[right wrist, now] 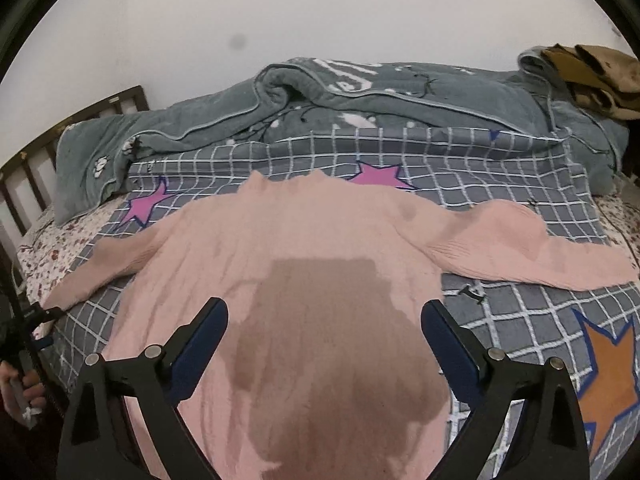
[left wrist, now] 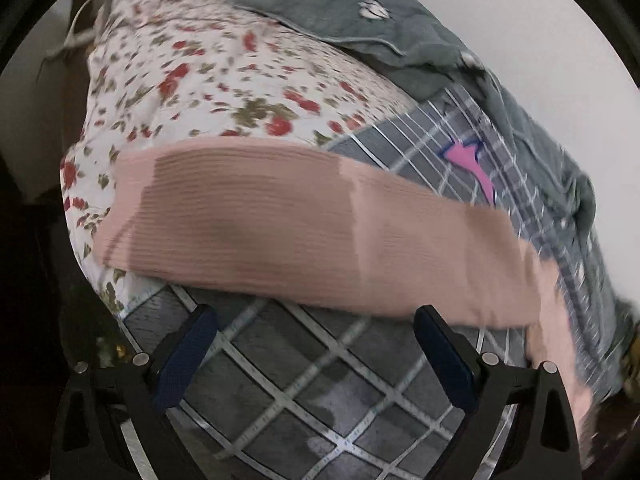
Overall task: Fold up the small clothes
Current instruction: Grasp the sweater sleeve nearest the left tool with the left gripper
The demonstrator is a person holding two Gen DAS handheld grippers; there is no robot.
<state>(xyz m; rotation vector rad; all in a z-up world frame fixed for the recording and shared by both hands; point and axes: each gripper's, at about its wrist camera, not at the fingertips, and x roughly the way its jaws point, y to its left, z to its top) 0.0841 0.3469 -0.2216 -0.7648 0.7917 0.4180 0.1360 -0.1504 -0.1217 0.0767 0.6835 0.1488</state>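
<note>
A pink ribbed sweater (right wrist: 304, 248) lies flat on the grey checked sheet (right wrist: 520, 312), neck toward the wall and both sleeves spread out. My right gripper (right wrist: 326, 304) is open just above the sweater's body, which carries a dark shadow. In the left wrist view one pink sleeve (left wrist: 280, 220) runs across the picture. My left gripper (left wrist: 316, 312) is open just short of the sleeve's near edge, above the checked sheet (left wrist: 320, 400), with nothing between its fingers. At the right wrist view's left edge a hand (right wrist: 16, 392) holds a dark tool close to the left sleeve's cuff (right wrist: 60, 296).
A crumpled grey blanket (right wrist: 360, 100) lies along the wall behind the sweater. A floral sheet (left wrist: 200, 72) covers the bed's head end by a dark wooden headboard (right wrist: 60, 128). Brown clothing (right wrist: 592, 72) sits at the far right.
</note>
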